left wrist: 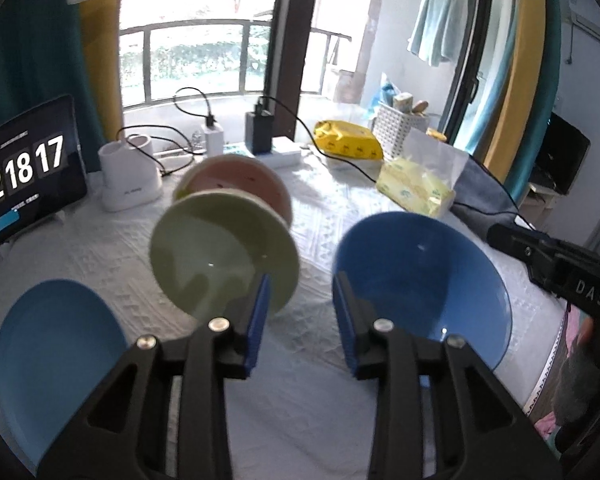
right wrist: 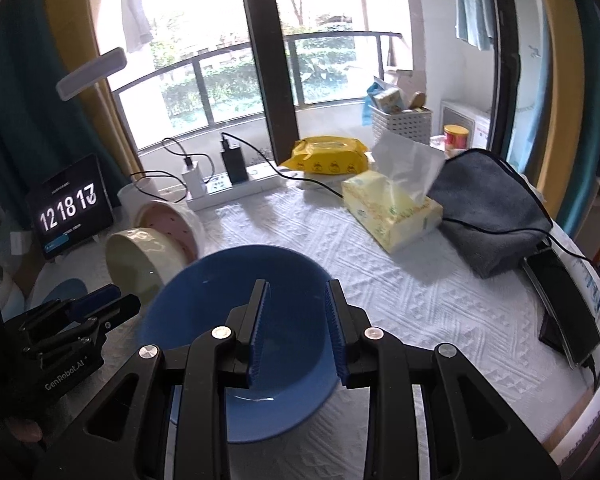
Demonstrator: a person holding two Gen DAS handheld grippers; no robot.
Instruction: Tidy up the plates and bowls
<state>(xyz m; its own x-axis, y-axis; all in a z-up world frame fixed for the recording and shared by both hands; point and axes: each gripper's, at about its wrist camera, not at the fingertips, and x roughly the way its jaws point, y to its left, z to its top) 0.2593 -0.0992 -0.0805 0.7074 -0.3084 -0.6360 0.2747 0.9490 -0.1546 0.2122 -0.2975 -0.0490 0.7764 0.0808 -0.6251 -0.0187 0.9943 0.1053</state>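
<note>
Nearest the lens, the left gripper (left wrist: pixel 302 316) has its fingers apart around bare cloth, gripping nothing: the blue plate (left wrist: pixel 56 364) lies left of them, the green bowl (left wrist: pixel 224 252) and pink bowl (left wrist: pixel 240 186) stand tilted just past the left fingertip. Rightward, the right gripper (right wrist: pixel 298 328) hangs released over the blue bowl (right wrist: pixel 236 344), not touching it. Both look between placements; next probably means closing on one rim and nesting bowls.

A deep blue bowl (right wrist: pixel 236 344) and a lighter blue plate (left wrist: pixel 56 364) lie on the white tablecloth (right wrist: pixel 420 300) with its raised geometric weave; the pale green bowl (left wrist: pixel 224 256) is plain, the pink bowl (right wrist: pixel 168 224) dark-dotted, the tissue box (right wrist: pixel 392 216) yellow, the folded cloth (right wrist: pixel 488 208) grey
</note>
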